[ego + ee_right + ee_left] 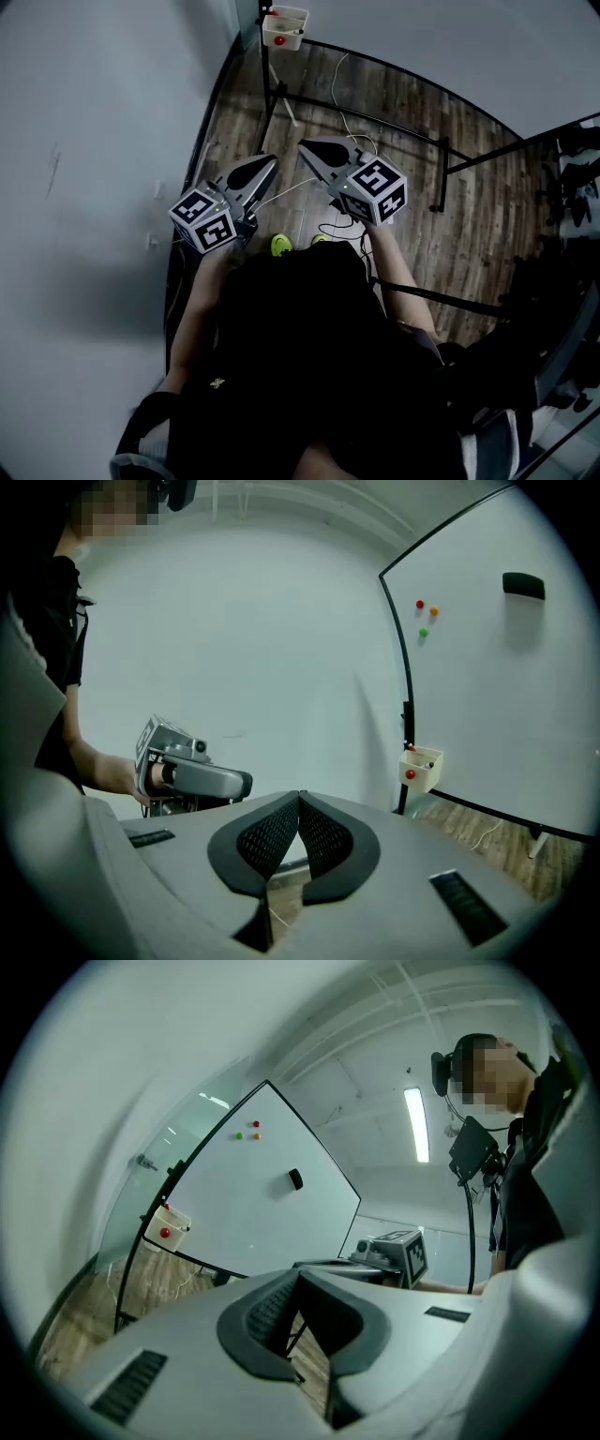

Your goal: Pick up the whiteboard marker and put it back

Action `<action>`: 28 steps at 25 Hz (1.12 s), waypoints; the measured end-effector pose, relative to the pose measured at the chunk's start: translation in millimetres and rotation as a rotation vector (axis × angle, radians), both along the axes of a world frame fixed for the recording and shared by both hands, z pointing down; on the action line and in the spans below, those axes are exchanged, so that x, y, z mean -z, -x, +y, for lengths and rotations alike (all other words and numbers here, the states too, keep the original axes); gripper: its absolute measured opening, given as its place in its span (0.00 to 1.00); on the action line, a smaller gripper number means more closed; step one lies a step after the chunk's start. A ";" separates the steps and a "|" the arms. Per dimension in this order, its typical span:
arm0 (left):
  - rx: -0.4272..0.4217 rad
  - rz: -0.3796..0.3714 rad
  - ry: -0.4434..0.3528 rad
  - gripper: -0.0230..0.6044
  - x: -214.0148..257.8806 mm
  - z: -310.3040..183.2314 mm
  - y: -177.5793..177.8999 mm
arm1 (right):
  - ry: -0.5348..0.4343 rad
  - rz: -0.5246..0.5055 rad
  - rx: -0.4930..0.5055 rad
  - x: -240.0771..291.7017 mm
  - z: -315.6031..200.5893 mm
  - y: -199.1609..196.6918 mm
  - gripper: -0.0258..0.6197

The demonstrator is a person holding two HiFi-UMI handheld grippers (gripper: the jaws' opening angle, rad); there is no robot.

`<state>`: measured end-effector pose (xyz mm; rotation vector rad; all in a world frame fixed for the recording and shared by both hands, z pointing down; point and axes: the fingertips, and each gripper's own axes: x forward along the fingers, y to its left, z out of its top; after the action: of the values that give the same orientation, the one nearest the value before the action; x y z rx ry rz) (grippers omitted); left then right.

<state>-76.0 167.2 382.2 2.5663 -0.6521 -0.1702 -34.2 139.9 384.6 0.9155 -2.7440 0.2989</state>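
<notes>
**Whiteboard marker in neither gripper; both held clear of the board**

No whiteboard marker can be picked out with certainty in any view. The likeliest place for it is the small white tray (427,776) hung on the frame of the whiteboard (253,1194), near a lower corner. Something red-tipped and something dark stand in it, but they are too small to name. The board's face carries only a dark eraser (523,585) and a few coloured magnets (419,604).

The left gripper (300,1273) has its jaws brought together at the tips with nothing between them. Through the gap behind the tips only the wooden floor (394,112) shows. The right gripper (300,799) is likewise closed tip to tip and empty. The person holds both out in front of the body, side by side and pointing roughly towards the board's stand. Both are well apart from the tray and from the board.

As a judgement of progress, no step of the task is in hand at this moment. Nothing is gripped, and neither gripper is close enough to the tray to take or leave anything. The pictures fit a task not yet begun as well as one already finished, and they do not decide between the two. If it has not begun, everything is left to do:
- open one gripper's jaws
- reach to the tray
- close on the marker
- lift it out
- set it back in its place
</notes>
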 end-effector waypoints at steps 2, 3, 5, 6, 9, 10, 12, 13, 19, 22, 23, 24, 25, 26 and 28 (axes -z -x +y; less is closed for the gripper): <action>-0.004 -0.002 0.001 0.04 -0.8 1.9 3.5 | -0.001 0.006 -0.004 -1.3 0.4 2.7 0.03; -0.005 0.000 0.002 0.04 -1.0 2.9 5.5 | -0.003 0.009 -0.004 -1.8 1.2 4.5 0.03; -0.004 0.008 0.004 0.04 -2.1 4.5 9.7 | -0.004 0.013 -0.002 -2.7 4.1 8.0 0.03; -0.002 0.011 0.004 0.04 -3.0 4.8 11.4 | -0.004 0.014 -0.002 -3.1 5.7 9.2 0.03; -0.003 0.019 0.005 0.04 -2.8 4.8 11.9 | -0.006 0.032 -0.012 -3.6 8.0 6.5 0.03; -0.006 0.022 0.006 0.04 -2.2 5.0 10.8 | -0.009 0.043 -0.017 -3.3 7.9 4.2 0.03; -0.009 0.029 0.007 0.04 -1.6 4.8 8.4 | -0.013 0.056 -0.024 -2.3 6.8 -0.3 0.03; -0.008 0.033 0.008 0.04 -2.0 4.2 7.7 | -0.014 0.060 -0.026 -2.2 6.0 -1.7 0.03; -0.025 0.041 0.008 0.04 -4.8 1.8 0.9 | -0.014 0.076 -0.017 -4.2 5.3 -4.0 0.03; -0.019 0.038 0.016 0.04 -7.1 -2.8 -2.6 | -0.010 0.083 -0.011 -8.5 2.2 -8.0 0.03; -0.013 0.038 0.017 0.04 -7.5 -5.5 -4.5 | -0.007 0.089 -0.012 -10.4 0.2 -10.7 0.03; -0.008 0.038 0.017 0.04 -7.6 -8.6 -6.3 | -0.005 0.093 -0.014 -12.3 -2.5 -13.5 0.03; -0.004 0.036 0.018 0.04 -7.7 -11.8 -7.8 | -0.002 0.094 -0.016 -13.9 -6.1 -15.7 0.03; -0.001 0.034 0.019 0.04 -7.8 -15.2 -9.0 | 0.001 0.093 -0.017 -15.1 -10.4 -17.2 0.03; 0.006 0.030 0.021 0.04 -7.9 -22.6 -11.0 | 0.004 0.093 -0.016 -17.5 -20.2 -19.2 0.03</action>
<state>-65.1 144.6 390.1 2.5371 -0.6477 -0.2024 -15.0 119.7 402.2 0.9261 -2.6519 0.2584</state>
